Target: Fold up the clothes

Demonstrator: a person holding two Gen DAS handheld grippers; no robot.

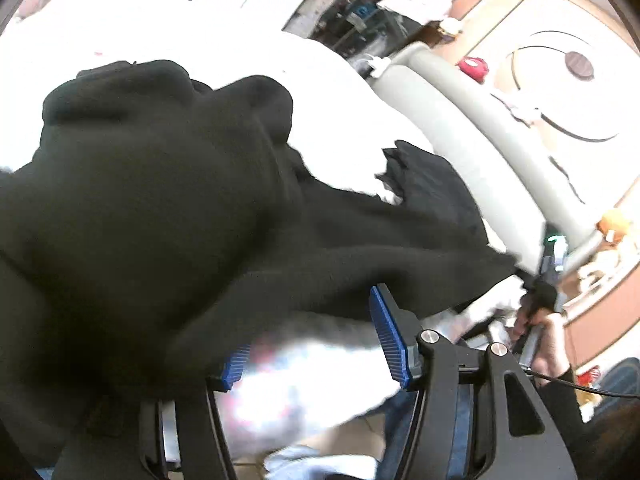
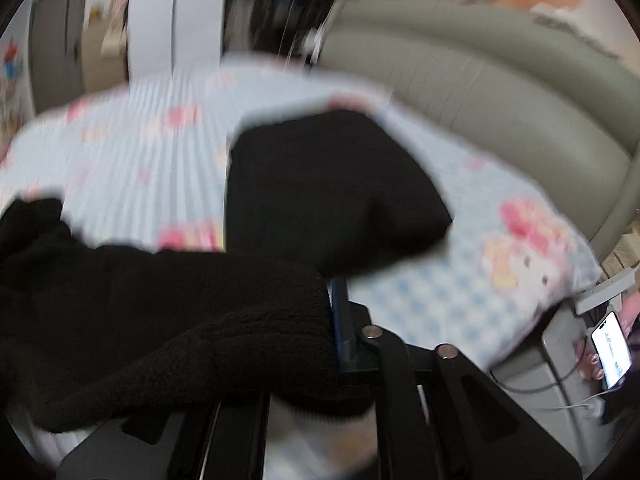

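Black garment (image 1: pixel 160 200) stretched above bed (image 2: pixel 140 152) between both hand-held grippers, likely spreading it: right (image 2: pixel 328 312) clamps fabric; left (image 1: pixel 308 344) spread, cloth draped over.

Black fleece garment (image 1: pixel 152 200), lifted and bunched, not yet folded.

It is a thick, fuzzy black piece with a nubby pile. In the left wrist view its bulk fills the near left in rounded lumps, and a long strip stretches off to the right, clear of the bed. In the right wrist view (image 2: pixel 200 320) one part drapes across the near left, while another rounded fold lies farther off on the blue-checked sheet (image 2: pixel 140 152).
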